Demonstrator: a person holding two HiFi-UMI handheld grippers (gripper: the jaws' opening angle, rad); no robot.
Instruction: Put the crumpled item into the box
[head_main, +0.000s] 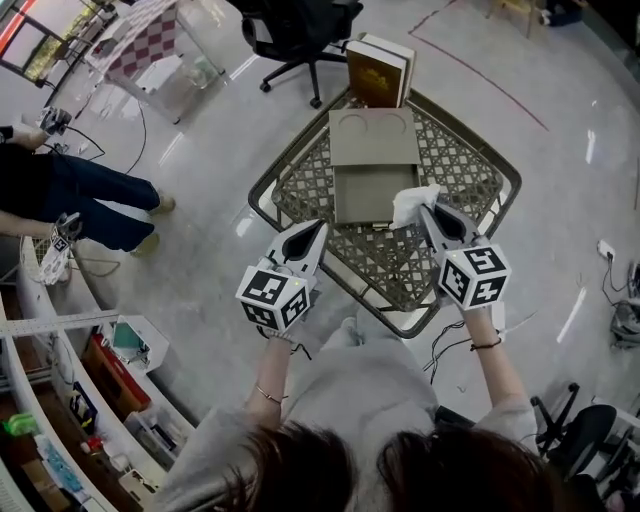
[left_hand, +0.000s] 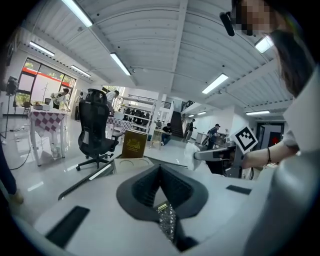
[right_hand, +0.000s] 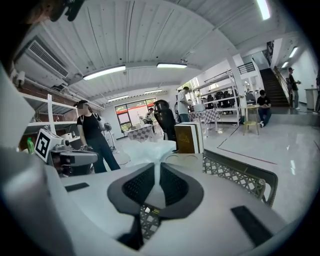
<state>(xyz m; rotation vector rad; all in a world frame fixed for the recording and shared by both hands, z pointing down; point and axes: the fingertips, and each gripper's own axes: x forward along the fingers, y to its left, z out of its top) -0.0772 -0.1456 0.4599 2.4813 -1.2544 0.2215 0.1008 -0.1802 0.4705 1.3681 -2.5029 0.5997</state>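
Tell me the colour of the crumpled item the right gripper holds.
White: the crumpled white paper wad, best in head view.

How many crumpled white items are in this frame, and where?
1. The crumpled white wad is pinched in the right tongs, by the near right corner of the open grey-olive box on the woven lattice table. None shows elsewhere.

The left gripper (left_hand: 160, 168) has its jaws closed tip to tip, with nothing between them. Beyond them a brown book (left_hand: 134, 144) stands upright. The grey box (left_hand: 129, 162) lies just in front of the book and a black office chair (left_hand: 95, 131) stands to its left. To its right, the right gripper (left_hand: 196, 156) carries a crumpled white item (left_hand: 190, 154) at its tip.
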